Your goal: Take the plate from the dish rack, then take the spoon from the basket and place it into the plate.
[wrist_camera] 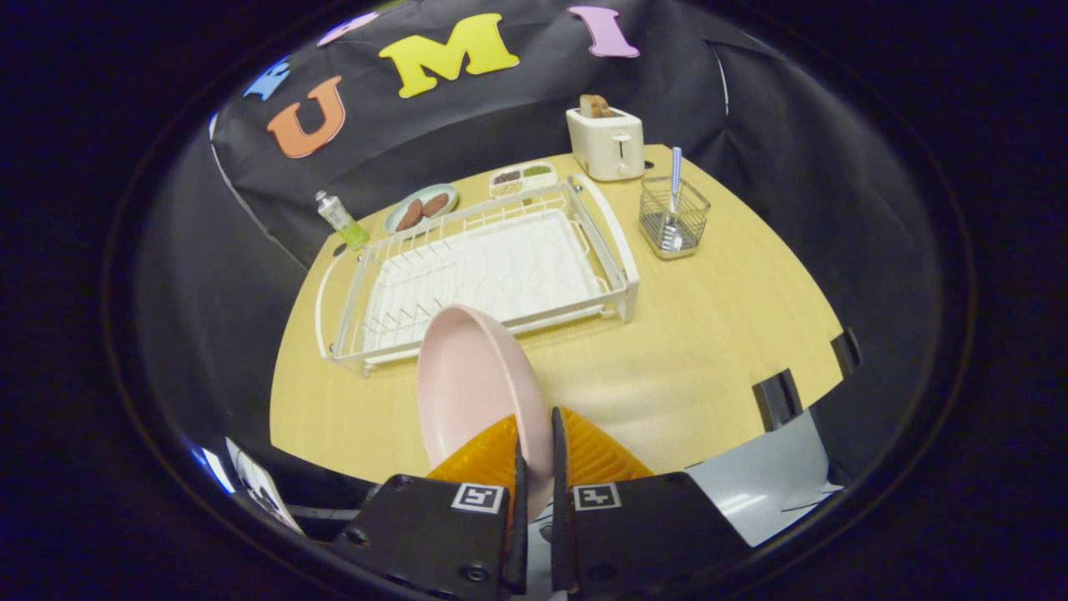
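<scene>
Gripper (534, 446) clamped on pink plate (471, 376) rim, held above table (709, 334); dish rack (492, 267) just beyond.

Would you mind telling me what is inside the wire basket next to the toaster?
The wire basket holds one spoon, handle sticking up above the rim. Its bowl shows only dimly through the mesh. The hand-held gripper is shut on the pink plate.

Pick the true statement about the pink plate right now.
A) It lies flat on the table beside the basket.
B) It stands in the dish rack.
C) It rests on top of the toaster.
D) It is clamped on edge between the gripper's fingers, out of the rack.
D: the pink plate stands on edge with its rim pinched between the gripper fingers, in front of the dish rack, whose tray is bare.
</scene>
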A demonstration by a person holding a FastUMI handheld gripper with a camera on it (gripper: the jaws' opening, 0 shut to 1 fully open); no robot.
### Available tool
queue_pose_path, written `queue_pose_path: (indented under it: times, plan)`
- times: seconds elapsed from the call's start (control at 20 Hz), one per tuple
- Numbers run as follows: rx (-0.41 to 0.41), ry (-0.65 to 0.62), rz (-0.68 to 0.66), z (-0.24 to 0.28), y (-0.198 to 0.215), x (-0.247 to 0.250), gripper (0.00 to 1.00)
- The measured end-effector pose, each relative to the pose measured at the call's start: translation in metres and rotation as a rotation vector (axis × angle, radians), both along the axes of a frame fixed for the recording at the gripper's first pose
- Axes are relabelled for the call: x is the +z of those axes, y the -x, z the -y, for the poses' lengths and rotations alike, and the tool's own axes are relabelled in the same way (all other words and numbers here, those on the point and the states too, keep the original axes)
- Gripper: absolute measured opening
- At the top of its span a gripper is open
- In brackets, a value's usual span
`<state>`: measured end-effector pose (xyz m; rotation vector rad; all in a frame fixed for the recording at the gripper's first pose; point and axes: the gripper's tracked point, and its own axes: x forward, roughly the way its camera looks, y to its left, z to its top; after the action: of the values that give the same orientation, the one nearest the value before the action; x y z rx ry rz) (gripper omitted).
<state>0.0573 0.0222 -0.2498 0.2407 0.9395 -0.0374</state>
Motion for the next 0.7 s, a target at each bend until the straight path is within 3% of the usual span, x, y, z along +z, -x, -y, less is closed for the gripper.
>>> queue_pose_path:
  times: [0.25, 0.4, 0.7]
  plan:
    - [0.039, -0.017, -0.027, 0.005, 0.0, -0.037, 0.18]
    - [0.049, 0.055, -0.04, 0.019, -0.007, -0.052, 0.25]
    - [0.093, 0.05, -0.043, 0.027, -0.021, -0.062, 0.32]
